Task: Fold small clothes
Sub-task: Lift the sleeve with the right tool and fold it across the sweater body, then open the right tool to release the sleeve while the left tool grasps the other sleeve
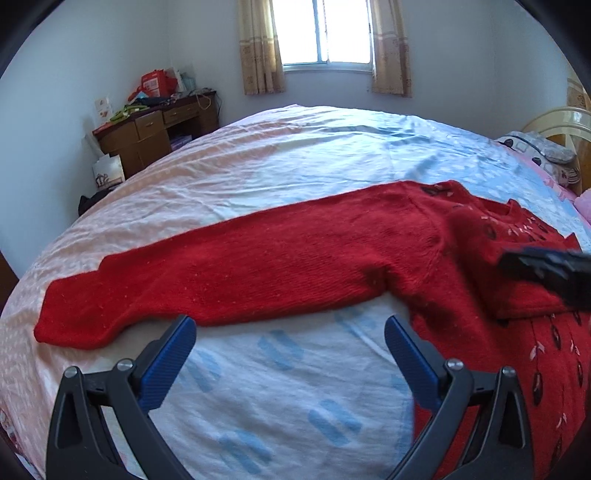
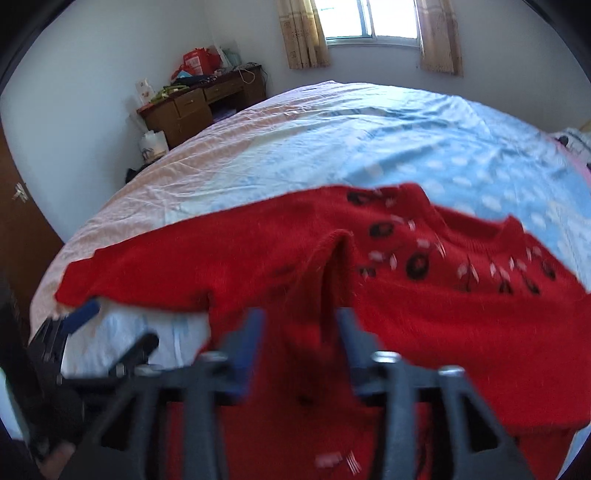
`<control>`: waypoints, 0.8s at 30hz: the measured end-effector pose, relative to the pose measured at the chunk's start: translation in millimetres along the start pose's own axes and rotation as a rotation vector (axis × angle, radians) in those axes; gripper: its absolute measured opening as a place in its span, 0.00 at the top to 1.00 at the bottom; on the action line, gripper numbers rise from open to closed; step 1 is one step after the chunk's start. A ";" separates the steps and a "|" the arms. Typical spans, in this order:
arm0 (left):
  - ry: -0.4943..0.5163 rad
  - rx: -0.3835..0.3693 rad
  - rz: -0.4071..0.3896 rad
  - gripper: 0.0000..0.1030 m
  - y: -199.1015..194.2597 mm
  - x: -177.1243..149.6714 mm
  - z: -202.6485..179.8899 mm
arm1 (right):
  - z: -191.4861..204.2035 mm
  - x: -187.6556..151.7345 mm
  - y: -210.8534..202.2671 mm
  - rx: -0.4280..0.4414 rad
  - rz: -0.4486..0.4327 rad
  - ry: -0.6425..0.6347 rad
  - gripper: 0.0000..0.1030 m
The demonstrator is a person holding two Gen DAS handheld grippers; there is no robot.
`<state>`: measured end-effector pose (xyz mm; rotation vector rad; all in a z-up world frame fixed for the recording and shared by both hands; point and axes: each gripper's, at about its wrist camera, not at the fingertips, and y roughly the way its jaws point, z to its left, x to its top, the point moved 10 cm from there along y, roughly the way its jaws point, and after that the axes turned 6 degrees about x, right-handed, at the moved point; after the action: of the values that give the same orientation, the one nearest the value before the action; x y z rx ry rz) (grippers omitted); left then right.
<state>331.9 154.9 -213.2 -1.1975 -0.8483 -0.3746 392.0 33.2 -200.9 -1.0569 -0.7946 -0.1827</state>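
A red knit sweater (image 1: 280, 258) with black and white motifs lies on the bed. In the left wrist view its sleeve stretches out to the left, and the body lies at the right. My left gripper (image 1: 290, 334) is open and empty, just in front of the sleeve's lower edge. My right gripper (image 2: 301, 325) is shut on a raised fold of the sweater (image 2: 424, 317); the cloth stands up between its blue fingers (image 2: 251, 332). The right gripper shows as a dark blurred shape in the left wrist view (image 1: 546, 269). The left gripper shows at the lower left of the right wrist view (image 2: 85, 314).
The bed sheet (image 1: 295, 155) is pink on the left and light blue with white dots on the right. A wooden desk (image 1: 155, 129) with clutter stands by the far left wall. Pillows (image 1: 546, 155) lie at the far right. A curtained window (image 1: 325, 33) is behind.
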 end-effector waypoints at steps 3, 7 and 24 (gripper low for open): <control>0.007 -0.056 -0.010 0.00 -8.0 6.4 -13.7 | -25.5 -22.8 -28.7 -0.041 0.007 0.016 0.45; 0.048 -0.128 -0.013 0.00 -13.9 15.9 -41.8 | -64.4 -63.3 -70.0 -0.136 0.015 0.021 0.45; 0.159 -0.232 0.067 0.87 11.1 15.5 -118.8 | -99.1 -144.9 -117.0 -0.217 -0.074 0.041 0.43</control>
<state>393.8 52.1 -222.5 -1.3875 -0.6376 -0.5165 279.8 -141.5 -238.7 -1.2246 -0.7895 -0.3584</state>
